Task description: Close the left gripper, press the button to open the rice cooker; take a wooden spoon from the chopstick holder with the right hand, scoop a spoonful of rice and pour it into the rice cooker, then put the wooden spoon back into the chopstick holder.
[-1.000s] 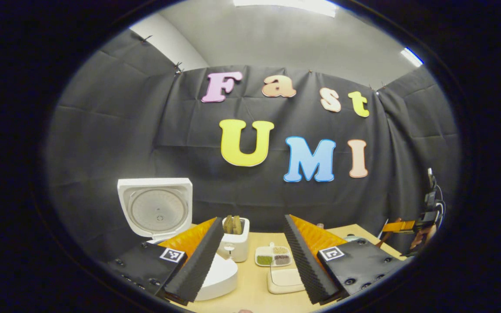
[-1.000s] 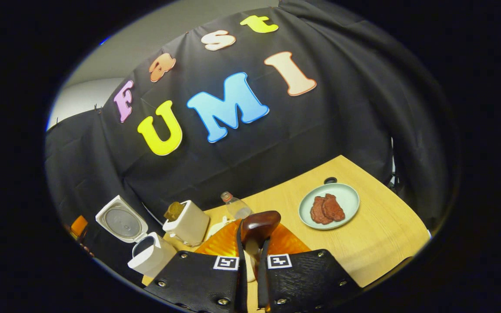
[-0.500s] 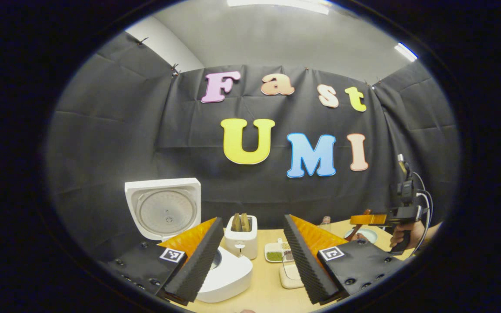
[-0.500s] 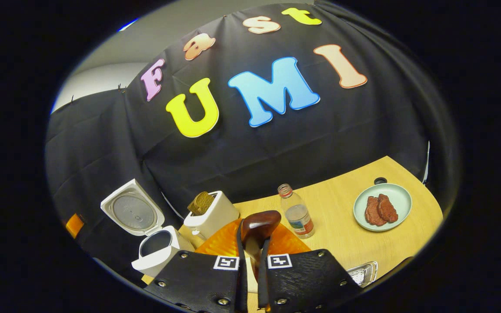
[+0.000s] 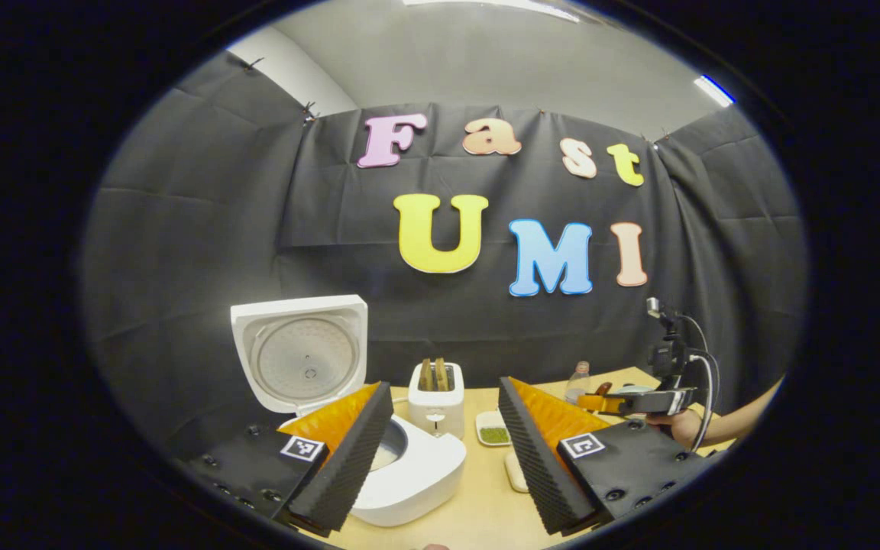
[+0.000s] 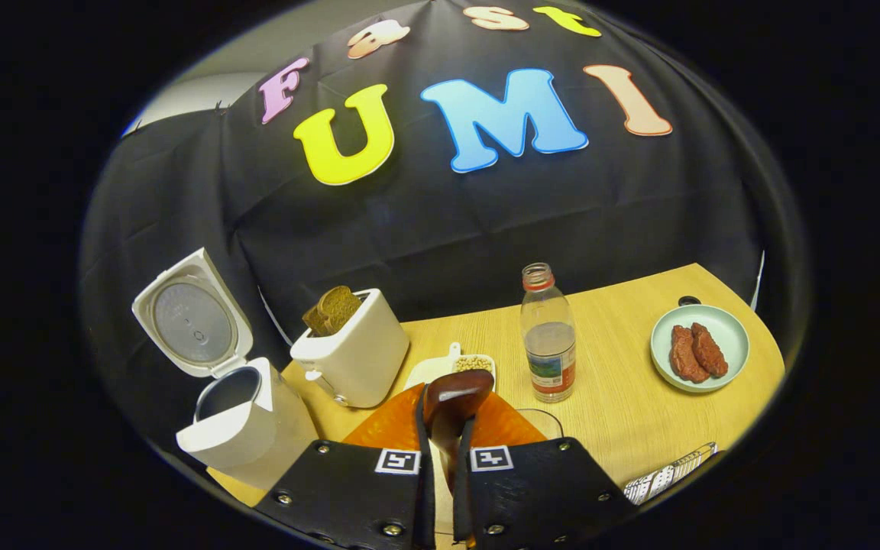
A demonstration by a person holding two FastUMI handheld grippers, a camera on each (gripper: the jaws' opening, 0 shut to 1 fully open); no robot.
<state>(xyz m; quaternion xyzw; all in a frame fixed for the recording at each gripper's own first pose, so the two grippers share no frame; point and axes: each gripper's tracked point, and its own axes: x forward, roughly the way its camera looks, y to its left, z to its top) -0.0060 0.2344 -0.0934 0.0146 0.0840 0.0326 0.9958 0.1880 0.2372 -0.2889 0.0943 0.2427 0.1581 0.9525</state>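
Two fingers of our right gripper (image 6: 441, 451) clamp the wooden spoon (image 6: 451, 403): light, stiff; left gripper (image 5: 444, 451) gapes, empty.

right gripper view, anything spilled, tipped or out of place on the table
Nothing stands out. The rice cooker stands with its lid up, the bottle is upright, and the plate sits flat. The right gripper grips the wooden spoon.

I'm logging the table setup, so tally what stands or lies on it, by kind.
Appliances: 2, rice cooker and toaster
Bottles: 1, bottle
Dishes: 2, green plate and divided dish
Total: 5
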